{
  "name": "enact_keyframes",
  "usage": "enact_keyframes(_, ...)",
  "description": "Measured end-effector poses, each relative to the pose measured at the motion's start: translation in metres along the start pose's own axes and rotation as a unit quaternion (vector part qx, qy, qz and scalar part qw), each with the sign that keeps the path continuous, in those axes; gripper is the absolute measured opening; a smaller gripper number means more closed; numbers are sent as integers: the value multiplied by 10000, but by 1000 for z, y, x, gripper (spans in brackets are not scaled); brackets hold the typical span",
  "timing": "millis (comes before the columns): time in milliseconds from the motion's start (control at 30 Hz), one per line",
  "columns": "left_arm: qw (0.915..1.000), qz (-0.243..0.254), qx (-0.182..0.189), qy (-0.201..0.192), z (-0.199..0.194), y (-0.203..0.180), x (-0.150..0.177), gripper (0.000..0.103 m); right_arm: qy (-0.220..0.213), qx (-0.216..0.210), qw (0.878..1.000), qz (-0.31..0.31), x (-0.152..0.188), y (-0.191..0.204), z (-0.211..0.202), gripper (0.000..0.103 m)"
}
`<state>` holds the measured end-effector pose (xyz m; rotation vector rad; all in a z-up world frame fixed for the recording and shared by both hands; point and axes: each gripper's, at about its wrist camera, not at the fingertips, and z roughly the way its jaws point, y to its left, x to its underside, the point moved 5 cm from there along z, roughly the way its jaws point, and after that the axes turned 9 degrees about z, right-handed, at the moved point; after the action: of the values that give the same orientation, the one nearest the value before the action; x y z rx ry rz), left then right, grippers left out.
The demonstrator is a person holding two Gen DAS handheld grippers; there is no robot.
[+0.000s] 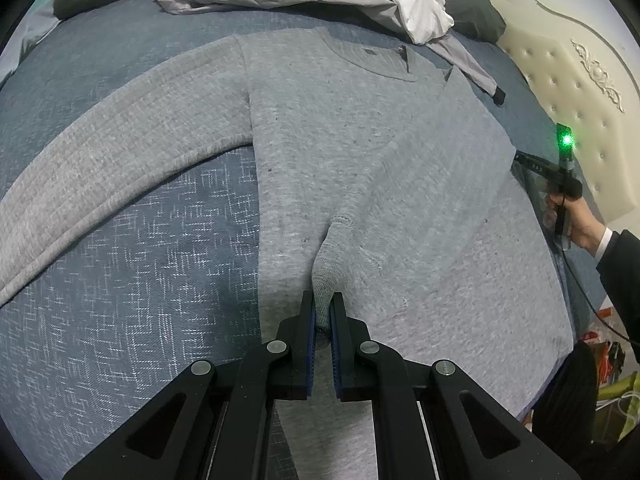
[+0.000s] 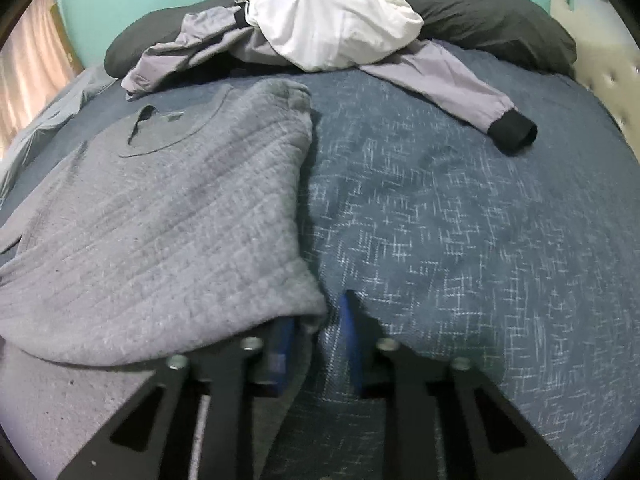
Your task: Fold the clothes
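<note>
The bed (image 2: 460, 208) bears everything here: a blue bedspread with a pale crosshatch weave, and on it a grey sweatshirt (image 1: 360, 128) laid out flat with its neckline toward the far side. Behind the sweatshirt, a heap of other clothes (image 2: 320, 28) lies bunched against dark pillows (image 2: 492, 20): a lilac jacket with a white garment piled on top, one lilac sleeve with a black cuff (image 2: 514, 130) trailing out over the spread. To the right of the sweatshirt's folded edge the bedspread lies bare and wide, up to the cream tufted headboard (image 1: 576, 92) on that side; on the left, the sweatshirt's long sleeve (image 1: 120, 152) stretches across the cover toward the bed's edge. The sweatshirt is a quilted grey knit, its right side folded over the body so the other sleeve runs down its middle. The left gripper (image 1: 323, 312) has its jaws nearly together, pinching the ribbed cuff (image 1: 326, 276) of that folded sleeve, which rises slightly off the cloth. The right gripper (image 2: 316, 328) sits at the folded edge near the hem, its left finger tucked beneath the fabric; the picture is blurred, its jaws stand a little apart, and I cannot tell whether they grip the cloth. A hand in a dark sleeve holds that gripper at the bed's right side.
</note>
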<state>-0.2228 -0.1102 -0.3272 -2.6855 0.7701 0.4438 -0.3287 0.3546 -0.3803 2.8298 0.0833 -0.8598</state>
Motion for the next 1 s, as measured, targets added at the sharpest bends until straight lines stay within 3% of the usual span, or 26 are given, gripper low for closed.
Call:
enact_keyframes(167, 10000, -55, -19, 30, 1, 4, 6, 7, -52, 146, 9999, 41, 1, -2, 2, 8)
enact_keyframes(400, 9998, -167, -29, 118, 10, 9, 11, 7, 103, -69, 9997, 203, 5, -3, 1, 9)
enact_keyframes(567, 9990, -447, -10, -51, -3, 18, 13, 9, 170, -110, 9996, 189, 6, -10, -15, 15)
enact_keyframes(767, 9977, -534, -257, -322, -31, 30, 8, 10, 117, 113, 9993, 337, 9, -34, -39, 15)
enact_keyframes(1000, 9960, -576, -104, -674, -18, 18, -22, 11, -29, 206, 9980, 593, -12, -39, -53, 15)
